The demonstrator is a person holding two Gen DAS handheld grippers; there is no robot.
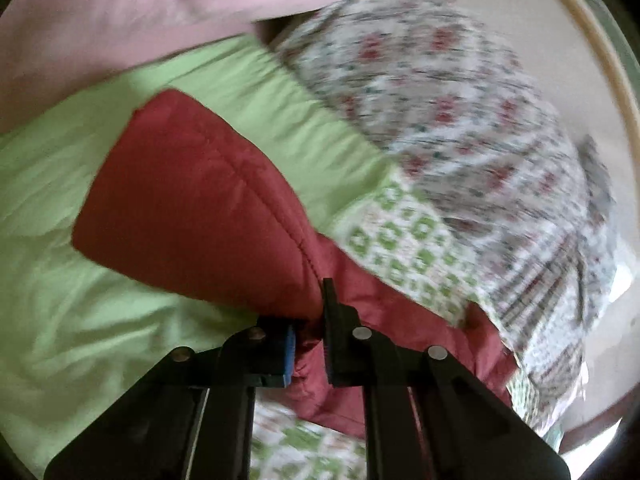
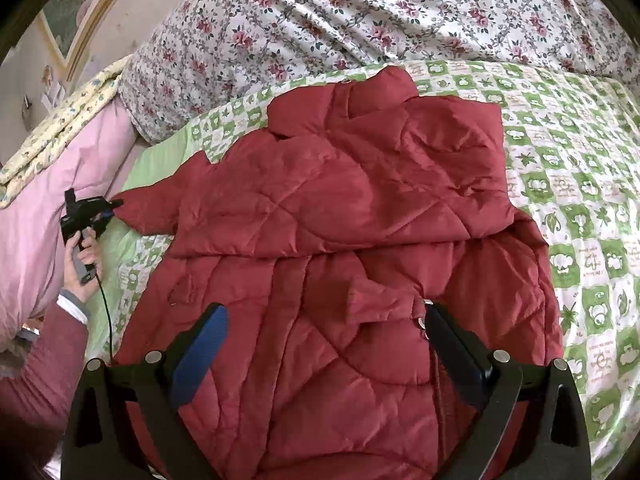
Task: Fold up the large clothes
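Right wrist: quilted red jacket [image 2: 340,220], seemingly half-folded

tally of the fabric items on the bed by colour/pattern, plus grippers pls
Red quilted jacket: 1
Green-and-white checked sheet: 1
Rose-print quilt: 1
Pink bedding: 1
Yellow floral quilt: 1
Grippers: 2, left gripper shut on the jacket's sleeve end, right gripper open above the jacket
Total: 7

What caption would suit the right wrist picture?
Open right gripper hovering over a red quilted jacket on the bed, left gripper pinching its sleeve.
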